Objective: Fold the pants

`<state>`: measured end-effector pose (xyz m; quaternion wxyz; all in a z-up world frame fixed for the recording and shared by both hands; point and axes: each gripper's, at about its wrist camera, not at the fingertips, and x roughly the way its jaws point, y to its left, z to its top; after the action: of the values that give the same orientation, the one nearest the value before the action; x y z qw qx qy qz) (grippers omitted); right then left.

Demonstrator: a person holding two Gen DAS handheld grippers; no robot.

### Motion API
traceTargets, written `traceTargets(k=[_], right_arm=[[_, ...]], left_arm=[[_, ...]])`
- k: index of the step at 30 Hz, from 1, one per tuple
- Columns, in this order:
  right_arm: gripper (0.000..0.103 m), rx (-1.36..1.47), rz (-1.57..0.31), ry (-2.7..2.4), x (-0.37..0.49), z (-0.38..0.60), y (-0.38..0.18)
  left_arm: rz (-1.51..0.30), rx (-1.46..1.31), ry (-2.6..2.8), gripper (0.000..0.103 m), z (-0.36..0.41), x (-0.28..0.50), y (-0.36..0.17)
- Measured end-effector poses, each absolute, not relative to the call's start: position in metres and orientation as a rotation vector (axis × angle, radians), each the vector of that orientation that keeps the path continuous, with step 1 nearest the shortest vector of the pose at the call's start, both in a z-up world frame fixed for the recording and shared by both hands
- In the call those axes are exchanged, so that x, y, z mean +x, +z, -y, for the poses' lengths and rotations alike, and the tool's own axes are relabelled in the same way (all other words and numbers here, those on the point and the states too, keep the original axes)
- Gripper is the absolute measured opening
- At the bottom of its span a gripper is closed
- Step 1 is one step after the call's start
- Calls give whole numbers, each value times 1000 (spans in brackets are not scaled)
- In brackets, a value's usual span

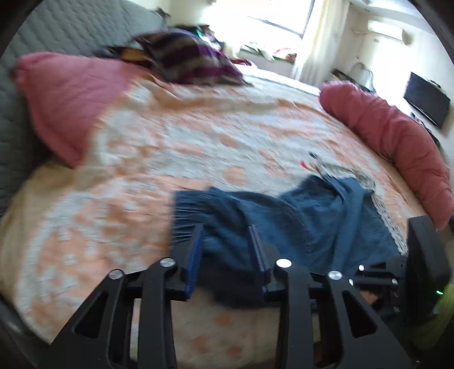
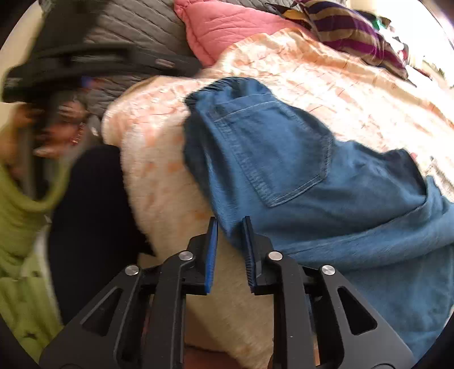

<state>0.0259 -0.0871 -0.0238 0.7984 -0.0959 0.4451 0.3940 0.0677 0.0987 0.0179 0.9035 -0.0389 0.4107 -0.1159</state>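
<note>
Blue denim pants [image 1: 326,215] lie crumpled on the peach-and-white bedspread [image 1: 170,142] near its front edge. In the left wrist view the gathered waistband end fills the gap between the pads of my left gripper [image 1: 225,235], which looks shut on that bunch. In the right wrist view the pants [image 2: 283,147] show a back pocket [image 2: 272,153] facing up. My right gripper [image 2: 229,227] stands open at their near edge, with only a corner of denim between the pads. The left tool is a dark blur [image 2: 93,59] at the upper left.
Pink pillows [image 1: 65,96] [image 1: 391,133] lie at the left and right of the bed, and a purple striped cloth [image 1: 187,56] at the back. A grey quilted headboard [image 1: 71,25] stands behind. A person's green sleeve [image 2: 17,213] is at the bed's edge.
</note>
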Motion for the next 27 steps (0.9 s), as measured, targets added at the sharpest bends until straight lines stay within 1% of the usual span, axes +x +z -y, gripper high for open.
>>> traceTargets(k=[2,3,5,6,7,9,12,14,17,19,20,21,22,23,24,27], right_arm=[[17,-211,-940,839,18,89,-14],[17,-225,-897,810,13,94,-4],[26,-211,-824,773,12,100,12],[36,-189,-792,741,17,104,19],[38,-171,-786,719,22,105,20],[38,-138,-853,684,39,99,9],[38,-143,-1042,623,58,84,-34],[39,-127,-1036,610,56,85,-38],[39,-79,-1000,620,54,95,-21],[43,-37,-938,614,52,111,-1],[48,-30,-919,604,50,116,6],[51,-19,-892,586,49,125,15],[53,-11,-882,574,49,129,20],[54,0,-871,558,49,137,24],[58,11,-861,541,48,144,28],[65,42,-826,477,51,172,40]], left_arm=[[-923,-4,-191,26,-91,78,-6],[-945,2,-183,26,-90,77,-14],[-956,-19,-188,26,-95,74,-24],[-945,-13,-187,26,-95,71,-24],[-943,-3,-185,26,-94,70,-22],[-938,21,-181,26,-91,69,-21],[-933,-1,-192,26,-96,68,-21],[-924,-6,-195,26,-96,68,-20],[-897,-26,-179,26,-97,62,-12],[-864,-29,-160,26,-98,56,-1],[-846,-29,-153,27,-99,52,5],[-824,-37,-146,29,-102,48,14],[-809,-46,-143,36,-104,45,21],[-796,-53,-140,41,-105,42,27],[-781,-57,-135,50,-107,40,33],[-740,-62,-123,54,-108,33,52]])
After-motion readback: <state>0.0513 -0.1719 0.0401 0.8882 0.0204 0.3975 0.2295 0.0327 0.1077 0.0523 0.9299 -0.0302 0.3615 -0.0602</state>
